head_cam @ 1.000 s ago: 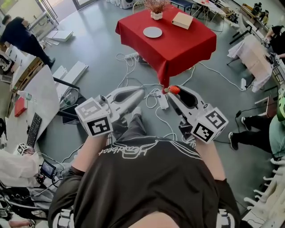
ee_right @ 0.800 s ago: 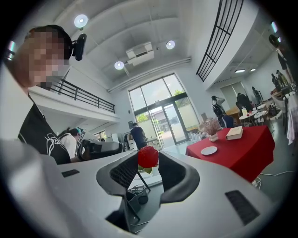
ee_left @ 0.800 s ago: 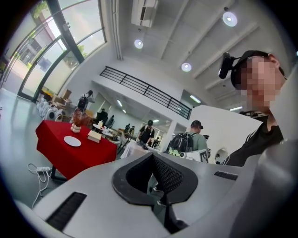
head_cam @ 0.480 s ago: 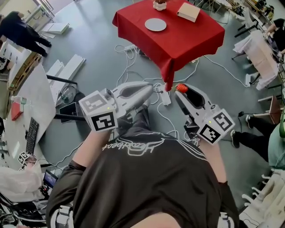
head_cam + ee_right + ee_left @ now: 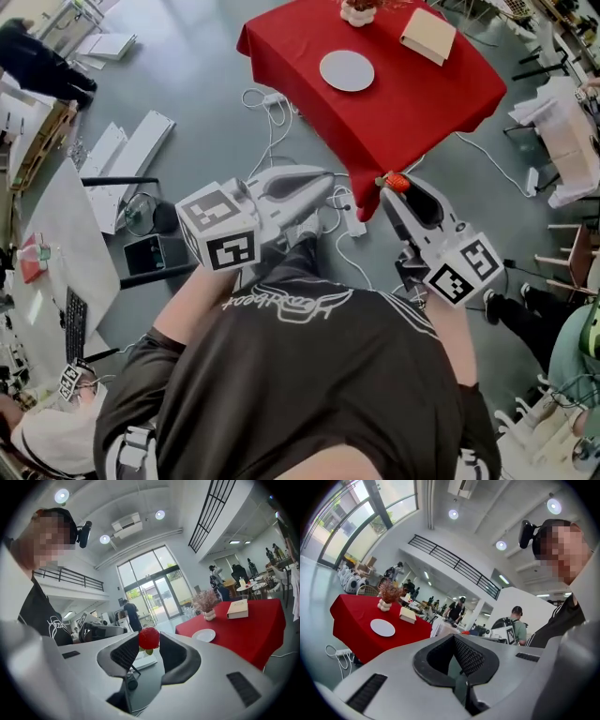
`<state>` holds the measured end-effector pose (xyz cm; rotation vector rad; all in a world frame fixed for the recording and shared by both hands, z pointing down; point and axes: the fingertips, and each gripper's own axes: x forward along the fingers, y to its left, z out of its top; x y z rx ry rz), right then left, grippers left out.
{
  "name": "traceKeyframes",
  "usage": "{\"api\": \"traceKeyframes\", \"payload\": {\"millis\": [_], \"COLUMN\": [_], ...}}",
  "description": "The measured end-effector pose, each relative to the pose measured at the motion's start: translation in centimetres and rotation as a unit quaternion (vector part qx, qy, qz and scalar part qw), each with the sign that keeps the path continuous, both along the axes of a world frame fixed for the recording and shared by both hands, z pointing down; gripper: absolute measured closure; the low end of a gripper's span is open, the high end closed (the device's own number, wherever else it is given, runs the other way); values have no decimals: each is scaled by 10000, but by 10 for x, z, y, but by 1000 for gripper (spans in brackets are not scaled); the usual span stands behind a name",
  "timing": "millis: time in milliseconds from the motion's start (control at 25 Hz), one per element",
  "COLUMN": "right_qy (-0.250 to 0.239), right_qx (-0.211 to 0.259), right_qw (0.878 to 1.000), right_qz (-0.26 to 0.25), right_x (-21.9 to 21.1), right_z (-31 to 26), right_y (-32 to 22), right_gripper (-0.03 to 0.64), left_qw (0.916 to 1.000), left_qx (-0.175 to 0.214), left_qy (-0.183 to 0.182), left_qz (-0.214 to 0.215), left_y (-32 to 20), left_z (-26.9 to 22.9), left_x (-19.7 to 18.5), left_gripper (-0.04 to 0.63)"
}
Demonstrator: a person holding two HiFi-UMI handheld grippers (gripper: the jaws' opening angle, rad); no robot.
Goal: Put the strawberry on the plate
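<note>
While the right gripper (image 5: pixel 397 190) pinches the strawberry (image 5: pixel 397 181) at its jaw tips, just off the table's (image 5: pixel 422 112) near corner, the carry is under way; the left gripper (image 5: pixel 326 180) is closed on nothing. Next, I judge: reach across the tabletop to the plate (image 5: pixel 346 70) near the far edge, lower, release.

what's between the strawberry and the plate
Only bare red tablecloth up to the plate, in the head view. The strawberry, held by the right gripper, is by the cloth's near corner.

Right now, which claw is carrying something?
The right claw: its jaws grip a small red strawberry. The left claw is shut with nothing in it.
</note>
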<state>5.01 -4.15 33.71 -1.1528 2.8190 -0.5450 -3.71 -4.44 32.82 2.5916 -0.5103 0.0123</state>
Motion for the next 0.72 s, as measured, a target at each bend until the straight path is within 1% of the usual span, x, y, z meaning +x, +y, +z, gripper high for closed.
{"api": "traceKeyframes", "payload": {"millis": [120,320,520,720], "right_qy": [11,12,52,85], "right_qx": [-6,-22,10,-30], "right_qw": [10000,9998,9995,9991], "right_qz": [82,196,314,410], "right_x": [-4,-10,-9,-6], "right_z": [-6,-14,-20,-19], "right_y": [-57,-128,-169,-194], "right_gripper": [488,488,488,488], "left_qw": [9999,9998,9992,9987], "left_qx": [-125,-65,-38,-36], "left_qy": [18,-81,-136,-158], "left_qz": [47,197,375,484], "left_y": [-58,-132,-178,-206], "left_z": [2,-3,-4,-3], "left_x": [-5,-7,-2,2], "left_gripper": [588,588,588,588]}}
